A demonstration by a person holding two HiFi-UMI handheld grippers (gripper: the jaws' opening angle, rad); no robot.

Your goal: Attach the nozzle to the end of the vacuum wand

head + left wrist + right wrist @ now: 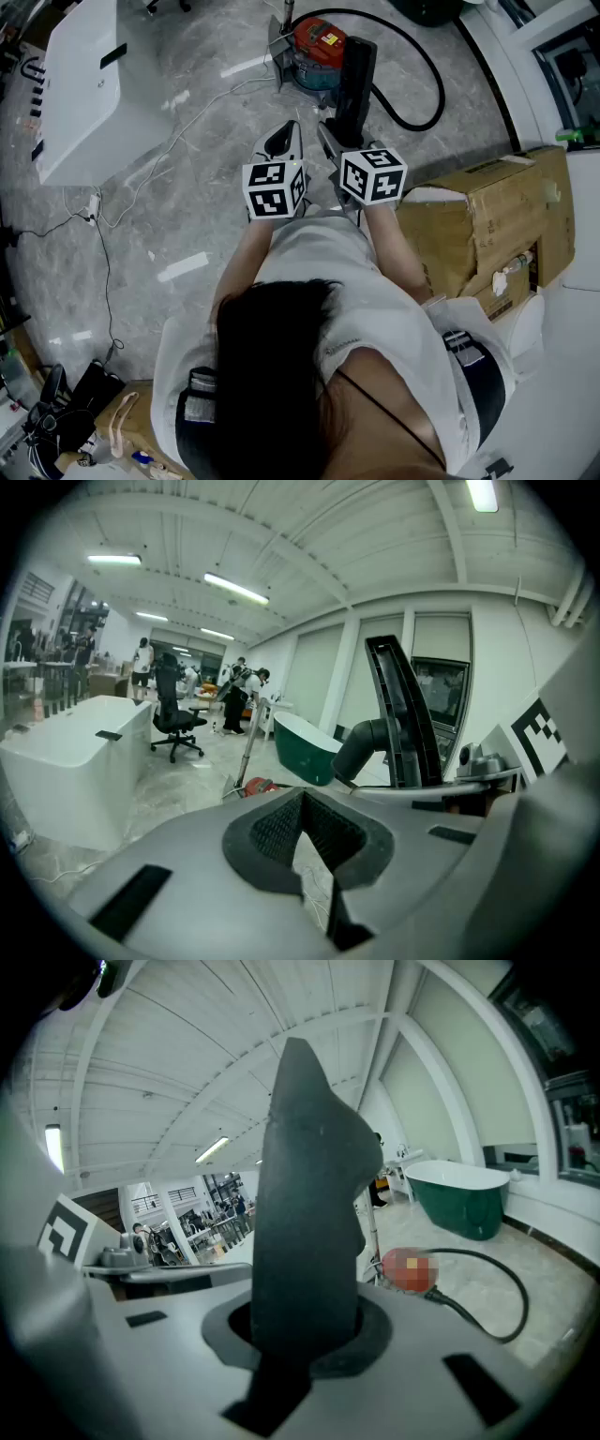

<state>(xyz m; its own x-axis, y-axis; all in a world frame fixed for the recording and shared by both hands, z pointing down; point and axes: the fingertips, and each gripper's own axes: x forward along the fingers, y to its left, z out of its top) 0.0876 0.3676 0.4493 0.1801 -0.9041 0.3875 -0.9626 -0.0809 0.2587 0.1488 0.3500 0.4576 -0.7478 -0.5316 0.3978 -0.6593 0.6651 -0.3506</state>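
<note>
At far left a white cabinet (82,89) stands on the marble floor, well apart from the work. Next comes the left gripper (281,142), held out in front of the person. Its jaws are clenched together with nothing between them, and only floor shows past the meeting pads in the left gripper view. Ahead of both hands sits the red canister (314,45). A slim metal tube leaning beside it looks like the vacuum wand (249,747), and it is well apart from either gripper. The black hose (427,80) loops off the canister to the right. The right gripper (336,141) is just beside the left and grasps the nozzle (309,1204). The dark wedge-shaped body rises upright from between its jaws, which are narrowly parted around the lower part. A cardboard box (497,220) stands at far right. The step in hand appears to be the carry: the nozzle is secured but not yet joined to anything. The next move probably calls for bringing the nozzle's socket in line with the wand's free end. The empty left gripper would need to open and steady the tube before the push.
</note>
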